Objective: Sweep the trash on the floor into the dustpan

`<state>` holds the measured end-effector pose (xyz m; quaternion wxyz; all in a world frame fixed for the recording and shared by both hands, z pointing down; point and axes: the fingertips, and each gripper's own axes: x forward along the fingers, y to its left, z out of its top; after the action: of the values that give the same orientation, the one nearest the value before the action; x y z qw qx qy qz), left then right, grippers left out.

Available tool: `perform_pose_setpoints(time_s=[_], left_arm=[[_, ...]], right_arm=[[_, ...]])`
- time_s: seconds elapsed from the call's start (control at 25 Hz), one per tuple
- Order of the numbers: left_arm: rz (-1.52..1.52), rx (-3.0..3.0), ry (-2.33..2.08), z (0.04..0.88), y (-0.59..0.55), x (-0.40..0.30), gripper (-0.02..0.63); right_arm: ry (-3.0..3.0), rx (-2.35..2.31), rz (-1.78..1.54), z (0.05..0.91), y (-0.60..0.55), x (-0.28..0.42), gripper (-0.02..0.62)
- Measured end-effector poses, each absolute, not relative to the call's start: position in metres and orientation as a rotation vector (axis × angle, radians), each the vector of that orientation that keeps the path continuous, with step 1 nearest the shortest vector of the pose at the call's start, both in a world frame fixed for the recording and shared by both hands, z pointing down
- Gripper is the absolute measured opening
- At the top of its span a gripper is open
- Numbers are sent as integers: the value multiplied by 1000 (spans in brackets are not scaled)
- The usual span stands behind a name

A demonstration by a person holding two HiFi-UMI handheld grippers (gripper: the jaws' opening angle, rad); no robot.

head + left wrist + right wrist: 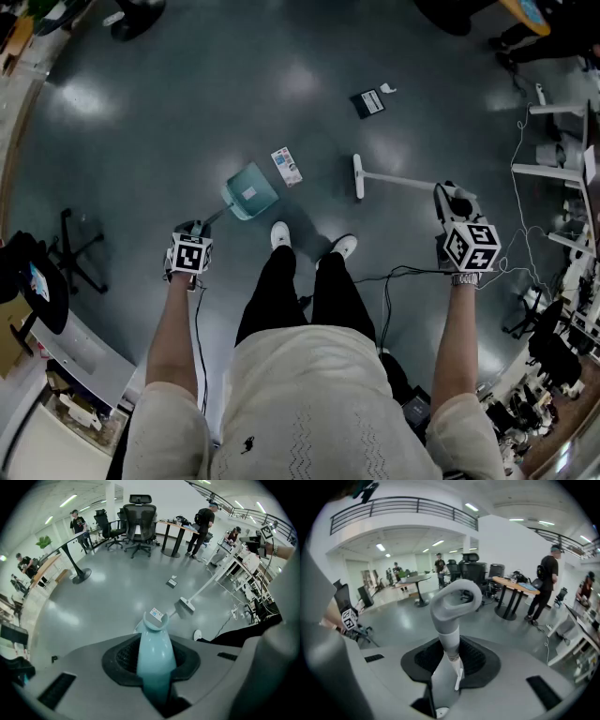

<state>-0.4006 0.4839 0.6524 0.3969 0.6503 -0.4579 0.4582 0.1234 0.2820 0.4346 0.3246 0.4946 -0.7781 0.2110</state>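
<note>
Though far from clean, spreads wide, grey and glossy as a floor [187, 94], throwing back the ceiling lights.

Then to the broom [403, 180]: runs low and slanted, a thin white stick with a narrow head down on the floor, just right of a card [287, 166], probably placed to push leftward. Clamps tight on its top end with the right gripper [466, 239], jaws closed round a smooth grey-white plastic grip that ends in a loop.

Next to the dustpan [251, 190]: pale teal, hard plastic, a boxy scoop set on the floor ahead of the white shoes [279, 234], seemingly mouth toward the card to catch it. Pinches its rounded teal handle with the left gripper [188, 253], jaws closed on it, held high, likely to steer the pan without stooping.

Last to the bits to sweep: that flat printed card, just beside the dustpan, between it and the broom head; a dark packet [367, 103] with a white label, well beyond; close by that, a tiny white scrap [387, 89]. Nothing swept in yet, by the look of it.
</note>
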Motion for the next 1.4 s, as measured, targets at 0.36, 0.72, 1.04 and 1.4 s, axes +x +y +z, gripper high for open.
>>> perform_pose_setpoints(time_s=[0.36,0.72,1.04,1.4], left_arm=[[1158,1646,-1158,663,463,-403,92],[1115,1689,-1150,692,455,-376,92],[1095,1703,-1150,694,455,-362,92],[1010,1659,-1184,674,466,-371,92]], right_arm=[[-2171,799,416,476,346,-40,118],[-2335,540,454,487,392,-151,129],[-2458,465,616,468,408,-185,130],[-2457,504,648,434,414,-163,130]])
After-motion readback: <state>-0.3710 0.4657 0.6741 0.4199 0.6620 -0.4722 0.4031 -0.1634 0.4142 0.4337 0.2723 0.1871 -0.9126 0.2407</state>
